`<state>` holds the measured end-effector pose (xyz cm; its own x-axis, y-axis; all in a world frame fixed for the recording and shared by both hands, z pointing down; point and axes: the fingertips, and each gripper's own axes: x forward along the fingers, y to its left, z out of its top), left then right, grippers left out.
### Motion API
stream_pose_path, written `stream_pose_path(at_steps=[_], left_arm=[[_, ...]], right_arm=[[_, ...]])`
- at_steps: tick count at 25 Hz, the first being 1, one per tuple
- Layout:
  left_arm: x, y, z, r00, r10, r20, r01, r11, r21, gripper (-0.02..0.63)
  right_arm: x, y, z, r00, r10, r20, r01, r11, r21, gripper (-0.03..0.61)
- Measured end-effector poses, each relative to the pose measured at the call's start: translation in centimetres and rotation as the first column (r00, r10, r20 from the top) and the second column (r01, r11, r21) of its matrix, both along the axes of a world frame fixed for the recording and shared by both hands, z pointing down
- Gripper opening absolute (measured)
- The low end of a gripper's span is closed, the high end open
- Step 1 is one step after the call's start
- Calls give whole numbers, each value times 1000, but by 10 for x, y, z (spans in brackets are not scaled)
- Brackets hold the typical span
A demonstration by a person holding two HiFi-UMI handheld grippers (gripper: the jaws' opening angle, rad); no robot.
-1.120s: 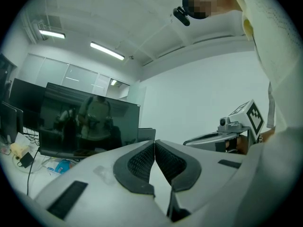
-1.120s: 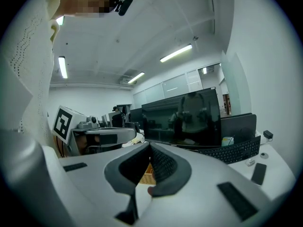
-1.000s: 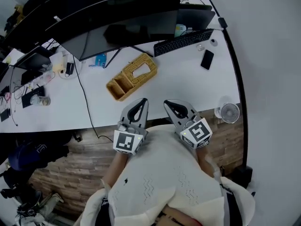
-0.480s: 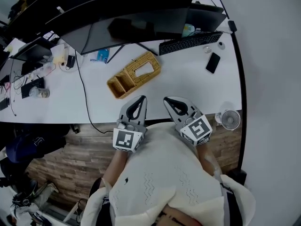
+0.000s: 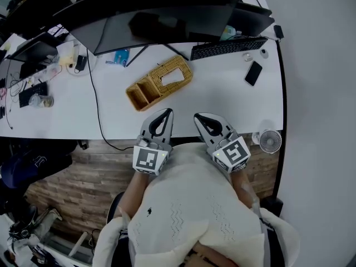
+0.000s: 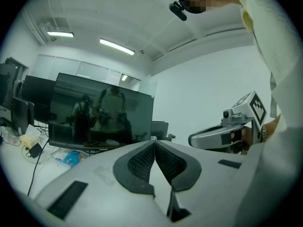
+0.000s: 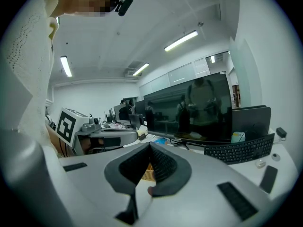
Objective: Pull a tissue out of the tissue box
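A woven wicker tissue box (image 5: 161, 83) lies slantwise on the white desk (image 5: 222, 102), with white tissue (image 5: 171, 77) showing in its top slot. My left gripper (image 5: 165, 112) and right gripper (image 5: 198, 117) hover side by side over the desk's near edge, short of the box and touching nothing. Both are shut and hold nothing. In the left gripper view the jaws (image 6: 154, 143) meet at the tip, with the right gripper (image 6: 222, 135) beside them. In the right gripper view the shut jaws (image 7: 150, 146) hide most of the box; a sliver of wicker (image 7: 147, 175) shows.
Dark monitors (image 5: 161, 21) stand along the desk's far side. A black keyboard (image 5: 228, 48) and a phone (image 5: 253, 73) lie at the right, a small fan (image 5: 271, 142) at the near right corner. A black cable (image 5: 97, 102) and clutter (image 5: 39, 88) occupy the left.
Both grippers have drifted a little, staying shut and empty. The head view has shifted, so the box and desk sit slightly higher in the picture.
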<state>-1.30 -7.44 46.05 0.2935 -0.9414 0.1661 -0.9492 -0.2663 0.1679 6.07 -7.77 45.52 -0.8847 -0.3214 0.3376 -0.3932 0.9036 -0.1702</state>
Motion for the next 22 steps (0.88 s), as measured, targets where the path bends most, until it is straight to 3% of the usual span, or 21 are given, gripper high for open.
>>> stream_pose_path(at_steps=[9, 16, 22], left_arm=[[-9, -14, 19, 997, 74, 34, -72, 997, -36, 15], [-7, -30, 42, 983, 157, 93, -151, 986, -64, 14], [-6, -44, 64, 978, 178, 113, -166, 980, -112, 15]], right_arm=[[-14, 0, -6, 999, 53, -7, -53, 999, 7, 2], [-3, 3, -3, 991, 127, -33, -127, 992, 2, 2], [5, 3, -4, 981, 188, -50, -188, 982, 10, 2]])
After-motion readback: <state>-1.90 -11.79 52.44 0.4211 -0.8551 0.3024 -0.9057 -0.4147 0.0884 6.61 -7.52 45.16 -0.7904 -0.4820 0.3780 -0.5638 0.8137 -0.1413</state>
